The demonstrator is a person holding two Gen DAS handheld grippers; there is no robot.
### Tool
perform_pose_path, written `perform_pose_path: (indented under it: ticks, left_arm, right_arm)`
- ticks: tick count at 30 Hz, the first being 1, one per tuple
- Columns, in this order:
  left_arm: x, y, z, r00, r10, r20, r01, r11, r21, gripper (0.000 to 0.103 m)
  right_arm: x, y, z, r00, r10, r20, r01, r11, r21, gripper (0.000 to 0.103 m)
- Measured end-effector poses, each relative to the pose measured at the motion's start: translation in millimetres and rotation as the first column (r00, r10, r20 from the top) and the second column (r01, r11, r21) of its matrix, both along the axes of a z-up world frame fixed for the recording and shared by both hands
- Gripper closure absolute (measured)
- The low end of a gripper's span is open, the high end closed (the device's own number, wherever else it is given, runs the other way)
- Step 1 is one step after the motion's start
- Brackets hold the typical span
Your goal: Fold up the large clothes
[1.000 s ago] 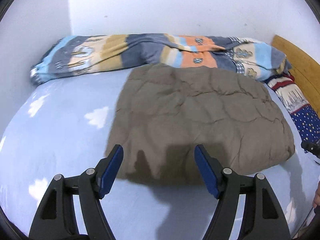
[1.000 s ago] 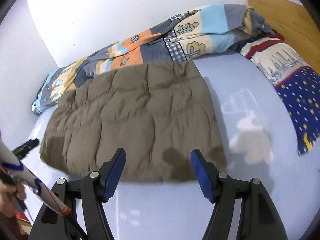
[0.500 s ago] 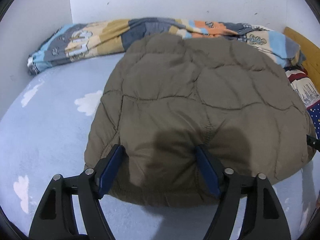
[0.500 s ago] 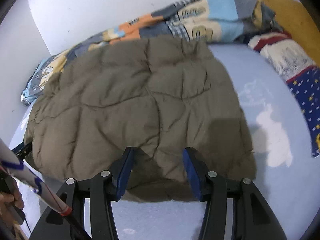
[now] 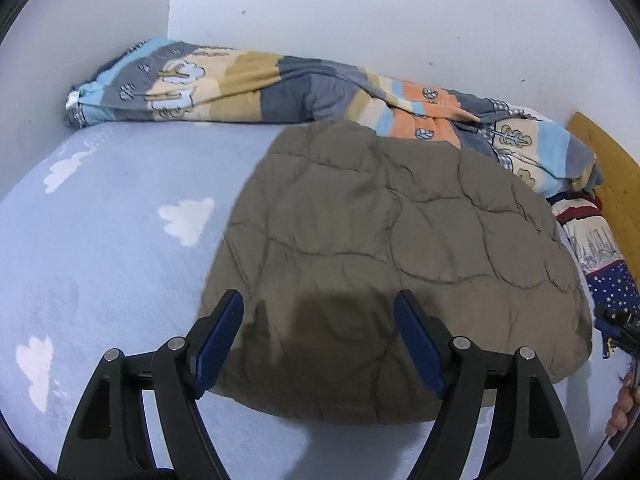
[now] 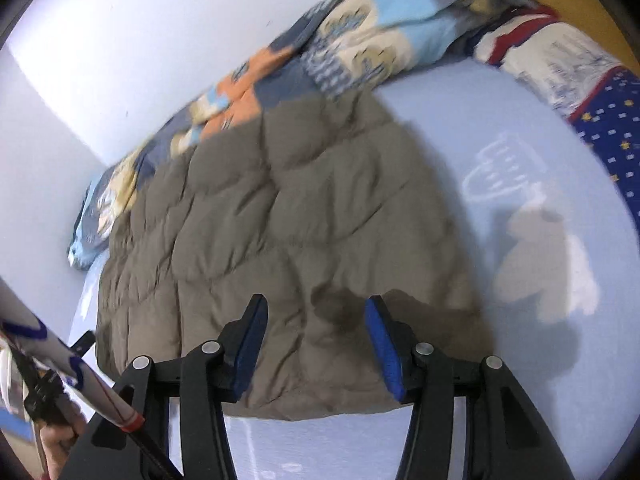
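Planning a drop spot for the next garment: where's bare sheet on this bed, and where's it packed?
Free: the blue sheet left of the brown quilted coat, bordered by the wall and the rolled patchwork quilt. Also sheet right of the coat, up to the star-print pillow. Crowded: the back edge, where the coat meets the quilt, and the headboard corner.

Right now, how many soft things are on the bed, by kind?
Brown quilted jacket: 1
Patchwork blanket along the wall: 1
Pillow with red stripes and blue stars: 1
Total: 3, all lying on the pale blue cloud sheet.
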State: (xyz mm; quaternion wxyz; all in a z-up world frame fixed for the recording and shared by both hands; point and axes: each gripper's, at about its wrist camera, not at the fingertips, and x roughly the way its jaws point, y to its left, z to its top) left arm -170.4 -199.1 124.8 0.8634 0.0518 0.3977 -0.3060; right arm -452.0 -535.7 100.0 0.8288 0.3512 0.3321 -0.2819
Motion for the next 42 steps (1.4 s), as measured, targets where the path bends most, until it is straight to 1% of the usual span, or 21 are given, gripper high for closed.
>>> perform_pose_path:
  ticks: [2, 5, 6, 9, 11, 13, 15, 19, 21, 24, 25, 26, 29, 31, 34, 36, 38, 40, 41, 42]
  left_arm:
    - [3, -2, -5, 1.0, 0.004, -0.01, -0.004, 1.0, 0.022, 0.025]
    - [8, -4, -16, 0.999, 0.022, -0.028, -0.021, 0.998, 0.061, 0.025]
    - [10, -5, -21, 0.999, 0.03, -0.037, -0.027, 0.996, 0.082, 0.025]
    - [15, -7, -34, 0.997, 0.033, -0.063, -0.025, 0.993, 0.118, 0.025]
    - [15, -8, -36, 0.997, 0.029, -0.067, -0.02, 0.992, 0.126, 0.025]
    - [16, -8, -36, 0.997, 0.024, -0.069, -0.015, 0.991, 0.13, 0.025]
    - [17, -5, -32, 0.996, 0.026, -0.081, -0.016, 0.993, 0.117, 0.025]
    - [20, 6, -16, 0.994, 0.043, -0.098, -0.039, 0.998, 0.044, 0.025]
    - [23, 12, -12, 0.994, 0.066, -0.092, -0.063, 0.997, 0.032, 0.025]
    - [26, 14, -16, 0.991, 0.08, -0.106, -0.076, 0.996, 0.046, 0.025]
    - [26, 14, -19, 0.99, 0.085, -0.111, -0.079, 0.995, 0.058, 0.025]
    - [26, 14, -21, 0.989, 0.091, -0.113, -0.083, 0.994, 0.07, 0.025]
    - [25, 12, -25, 0.989, 0.088, -0.12, -0.079, 0.994, 0.082, 0.025]
    - [24, 10, -27, 0.99, 0.081, -0.114, -0.07, 0.993, 0.097, 0.025]
    - [23, 6, -30, 0.992, 0.078, -0.104, -0.065, 0.99, 0.124, 0.025]
    - [24, 7, -29, 0.991, 0.078, -0.107, -0.065, 0.99, 0.124, 0.025]
    - [27, 12, -26, 0.987, 0.089, -0.132, -0.076, 0.992, 0.102, 0.025]
    - [33, 19, -24, 0.977, 0.106, -0.182, -0.096, 0.993, 0.066, 0.025]
    - [36, 23, -24, 0.97, 0.115, -0.216, -0.107, 0.993, 0.049, 0.025]
    - [38, 28, -25, 0.96, 0.123, -0.252, -0.119, 0.992, 0.032, 0.025]
  right_arm:
    - [-9, -4, 0, 0.999, -0.041, -0.025, 0.04, 0.999, -0.018, 0.049]
    - [-15, -15, -11, 0.995, -0.077, -0.062, 0.079, 0.997, 0.023, 0.054]
    - [-17, -18, -15, 0.993, -0.088, -0.073, 0.09, 0.995, 0.031, 0.054]
    - [-16, -23, -23, 0.99, -0.097, -0.1, 0.102, 0.993, 0.054, 0.055]
    - [-14, -24, -30, 0.989, -0.093, -0.115, 0.1, 0.993, 0.066, 0.055]
    - [-13, -25, -37, 0.988, -0.085, -0.128, 0.096, 0.992, 0.079, 0.055]
    - [-13, -27, -39, 0.989, -0.084, -0.126, 0.096, 0.991, 0.093, 0.055]
    - [-23, -31, -25, 0.992, -0.109, -0.068, 0.116, 0.987, 0.113, 0.055]
    - [-31, -32, -14, 0.99, -0.13, -0.049, 0.134, 0.987, 0.093, 0.055]
    - [-36, -35, -10, 0.988, -0.143, -0.056, 0.147, 0.986, 0.082, 0.055]
    - [-37, -36, -12, 0.988, -0.143, -0.059, 0.147, 0.985, 0.089, 0.055]
    - [-37, -36, -14, 0.988, -0.141, -0.058, 0.146, 0.985, 0.096, 0.057]
    - [-38, -38, -19, 0.985, -0.151, -0.08, 0.159, 0.981, 0.111, 0.058]
    - [-39, -39, -22, 0.985, -0.154, -0.077, 0.162, 0.979, 0.124, 0.058]
    - [-36, -39, -32, 0.985, -0.14, -0.097, 0.153, 0.978, 0.141, 0.057]
    - [-34, -38, -37, 0.985, -0.129, -0.112, 0.145, 0.979, 0.146, 0.057]
    - [-36, -39, -35, 0.985, -0.136, -0.101, 0.151, 0.977, 0.151, 0.057]
    - [-42, -43, -31, 0.985, -0.157, -0.075, 0.168, 0.97, 0.175, 0.048]
    - [-47, -45, -31, 0.983, -0.174, -0.066, 0.184, 0.965, 0.186, 0.036]
    - [-53, -47, -31, 0.978, -0.202, -0.059, 0.209, 0.958, 0.198, 0.032]
